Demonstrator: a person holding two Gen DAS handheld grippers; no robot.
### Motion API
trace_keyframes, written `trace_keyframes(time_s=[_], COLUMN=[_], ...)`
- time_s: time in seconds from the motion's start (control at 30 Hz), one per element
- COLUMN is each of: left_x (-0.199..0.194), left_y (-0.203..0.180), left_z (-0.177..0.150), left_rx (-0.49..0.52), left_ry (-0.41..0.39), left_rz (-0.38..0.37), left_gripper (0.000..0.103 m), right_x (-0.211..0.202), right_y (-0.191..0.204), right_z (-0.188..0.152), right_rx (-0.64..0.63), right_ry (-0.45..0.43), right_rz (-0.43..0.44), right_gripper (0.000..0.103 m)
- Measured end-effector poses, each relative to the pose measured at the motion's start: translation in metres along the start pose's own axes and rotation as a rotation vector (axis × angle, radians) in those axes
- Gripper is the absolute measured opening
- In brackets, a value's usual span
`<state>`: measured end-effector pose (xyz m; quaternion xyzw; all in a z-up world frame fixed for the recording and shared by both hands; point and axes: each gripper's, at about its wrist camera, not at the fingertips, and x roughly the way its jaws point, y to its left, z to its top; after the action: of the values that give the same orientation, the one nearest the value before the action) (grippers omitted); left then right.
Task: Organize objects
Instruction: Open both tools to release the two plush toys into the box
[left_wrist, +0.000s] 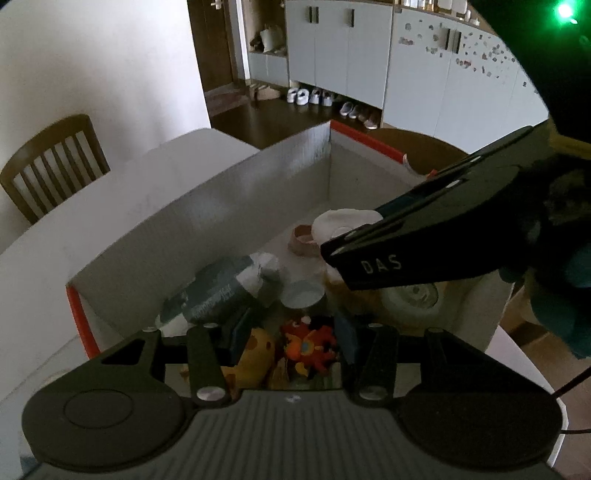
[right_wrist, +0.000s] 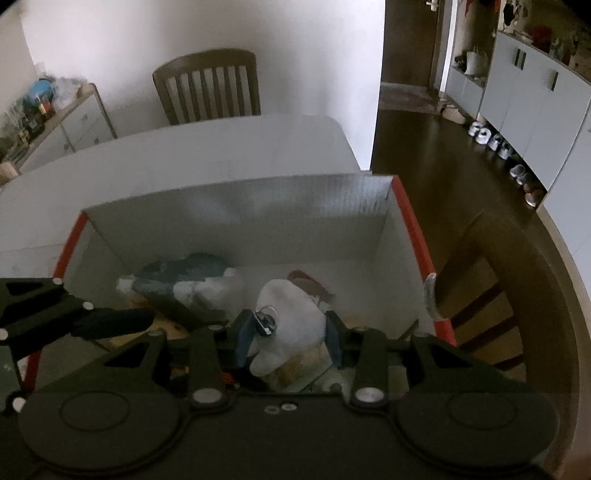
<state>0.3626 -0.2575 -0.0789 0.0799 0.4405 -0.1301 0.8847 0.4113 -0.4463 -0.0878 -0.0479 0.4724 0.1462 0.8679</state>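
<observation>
Many toys already lie in the box (right_wrist: 236, 206), and the right claw (right_wrist: 286, 338) pinching a white sock (right_wrist: 291, 317) and the left claw (left_wrist: 288, 341) pinching a red toy (left_wrist: 310, 345) bring more.

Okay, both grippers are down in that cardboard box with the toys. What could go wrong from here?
1. The right gripper has a white plush toy between its fingers, and the metal ring on it might catch one of them.
2. The left gripper sits close beside the right one in the crowded box, so they could bump.
3. The dim clutter makes mis-grabbing the red-orange plush likely.
</observation>
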Motion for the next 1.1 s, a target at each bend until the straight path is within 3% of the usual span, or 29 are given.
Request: trace_keyframes(time_s=[0.37, 0.6, 0.63, 1.1], left_x=[0.008, 0.005, 0.004, -0.033], left_y=[0.008, 0.011, 0.011, 0.019], left_z=[-0.004, -0.008, -0.008, -0.019], left_rx=[-0.046, -0.055, -0.058, -0.100], left_ry=[0.020, 0.010, 0.006, -0.083], left_rz=[-0.030, -0.052, -0.052, -0.099], left_gripper=[0.049, 0.059, 0.059, 0.060], right_x=[0.012, 0.006, 0.005, -0.042], right_y=[0.004, 0.005, 0.006, 0.024], right_z=[0.000, -0.003, -0.003, -0.008], right_rx=[-0.034, -0.036, -0.036, -0.070], right_ry=[0.064, 0.067, 0.063, -0.020], right_rz=[0.003, 0.004, 0.001, -0.023], right_gripper=[0.043, 0.058, 0.064, 0.070])
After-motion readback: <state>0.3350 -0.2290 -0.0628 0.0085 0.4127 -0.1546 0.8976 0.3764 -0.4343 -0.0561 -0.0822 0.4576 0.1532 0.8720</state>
